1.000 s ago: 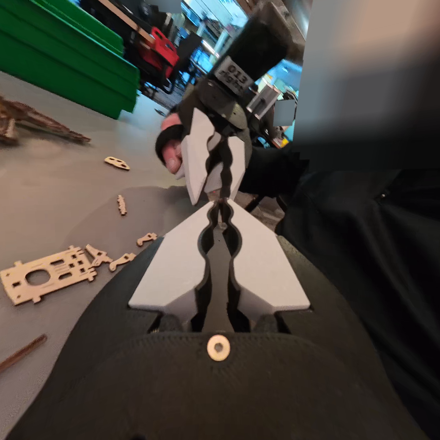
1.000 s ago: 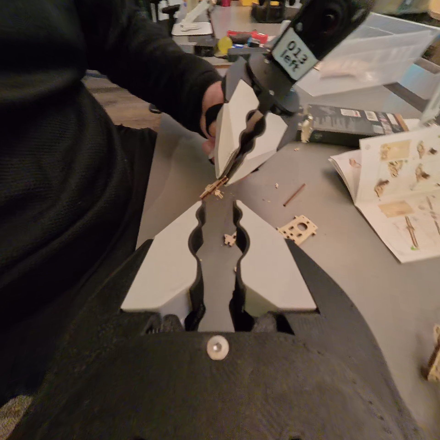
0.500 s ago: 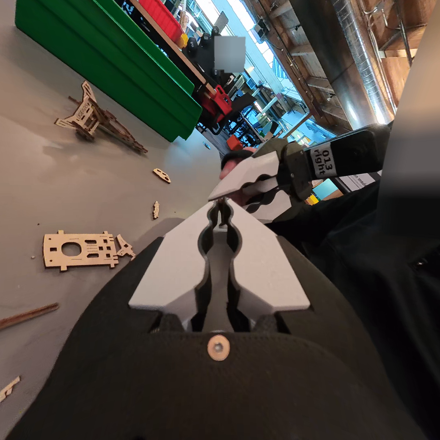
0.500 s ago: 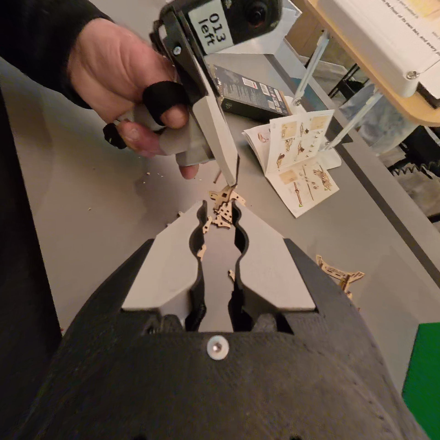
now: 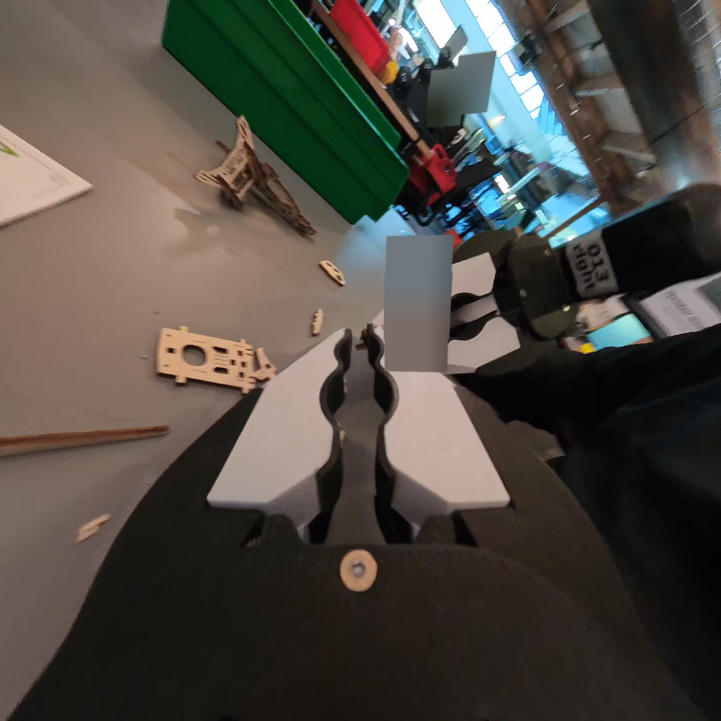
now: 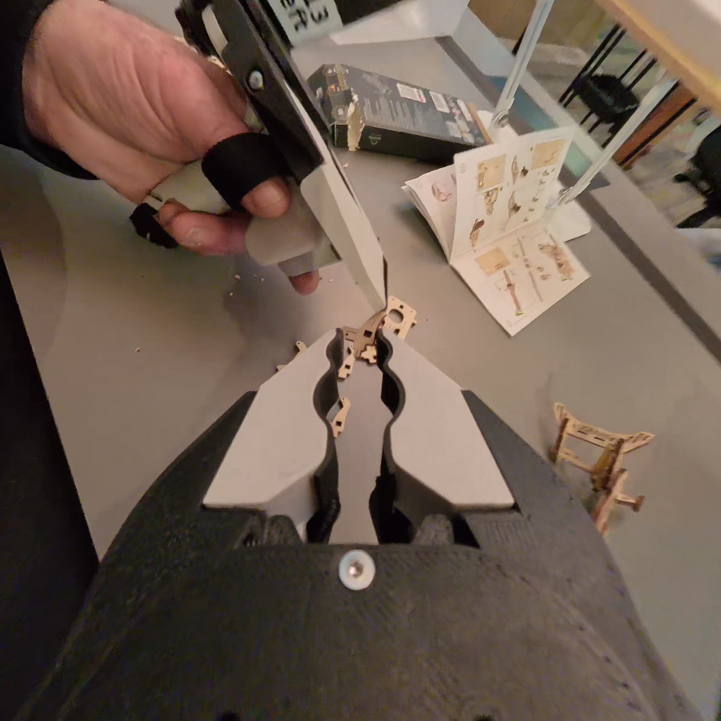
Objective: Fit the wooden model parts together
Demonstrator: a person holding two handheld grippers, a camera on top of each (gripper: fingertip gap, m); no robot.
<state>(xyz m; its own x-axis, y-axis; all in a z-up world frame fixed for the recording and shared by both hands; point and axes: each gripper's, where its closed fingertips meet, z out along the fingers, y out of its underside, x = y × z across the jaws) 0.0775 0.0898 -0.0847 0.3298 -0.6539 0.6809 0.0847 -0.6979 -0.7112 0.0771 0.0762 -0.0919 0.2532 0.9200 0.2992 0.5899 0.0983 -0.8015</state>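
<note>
Two hand-held grippers with smooth grey fingers and wavy black inner pads meet tip to tip above a matte grey table [image 6: 156,351]. The right gripper [image 6: 359,338], jaws narrowed to a slim gap, pinches a thin, pale laser-cut wooden part [image 6: 363,340] with square notches. The left gripper [image 5: 357,336] is almost closed; what it grips is too small to tell. A bare hand [image 6: 128,117] holds it at 11 o'clock in the right wrist view. A flat slotted plywood plate [image 5: 206,361] lies at 9 o'clock in the left wrist view, and an open instruction booklet [image 6: 507,234] at 2 o'clock in the right. Since half a second ago, the left gripper has tilted and the right gripper's body has swung farther toward 3 o'clock in its view.
</note>
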